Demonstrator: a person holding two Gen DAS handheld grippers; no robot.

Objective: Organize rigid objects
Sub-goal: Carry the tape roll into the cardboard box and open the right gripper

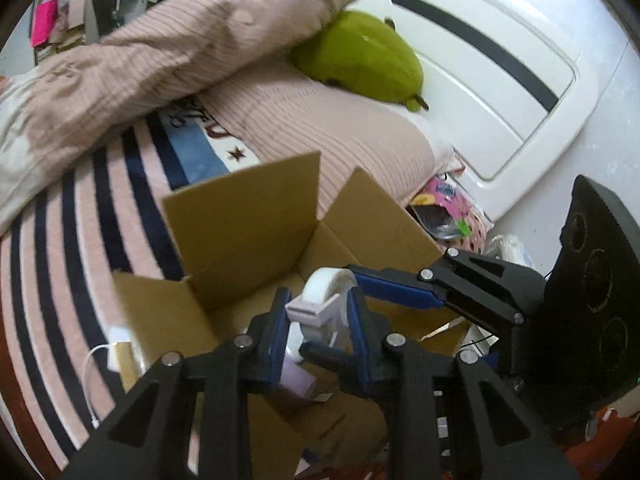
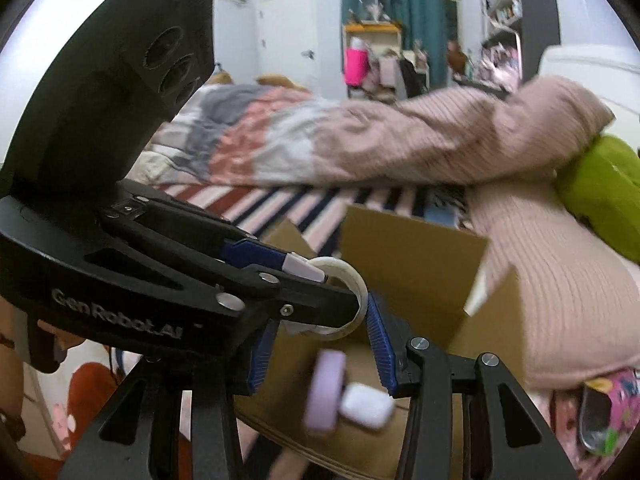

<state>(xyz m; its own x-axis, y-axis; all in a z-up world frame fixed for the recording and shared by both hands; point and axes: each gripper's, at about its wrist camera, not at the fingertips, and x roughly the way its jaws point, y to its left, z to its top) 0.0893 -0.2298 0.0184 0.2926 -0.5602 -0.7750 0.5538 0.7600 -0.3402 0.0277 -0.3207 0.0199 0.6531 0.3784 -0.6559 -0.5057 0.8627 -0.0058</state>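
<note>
Tape roll [image 1: 324, 284] is sitting clamped in the left gripper [image 1: 318, 308], both blue pads pressing on its sides, and the whole thing is hanging right over the open cardboard box [image 1: 248, 216], flaps sticking up. From the right wrist view the same white ring is showing at the tip of the left one, which is reaching in from the left side, above the box floor. The right gripper [image 2: 320, 344] is pointing down into the box too, jaws standing partway apart. A purple item [image 2: 325, 392] and a small white case [image 2: 366, 406] are showing in the gap between its fingers, touching each other, but it's all blurry, so honestly I can't tell if it's gripping them or if they're just lying in the box underneath. The box is sitting on a striped bed cover [image 1: 80, 240], near a pink ribbed pillow [image 1: 352, 136], with a green plush [image 1: 360, 60] lying further back against the white headboard [image 1: 500, 92].
</note>
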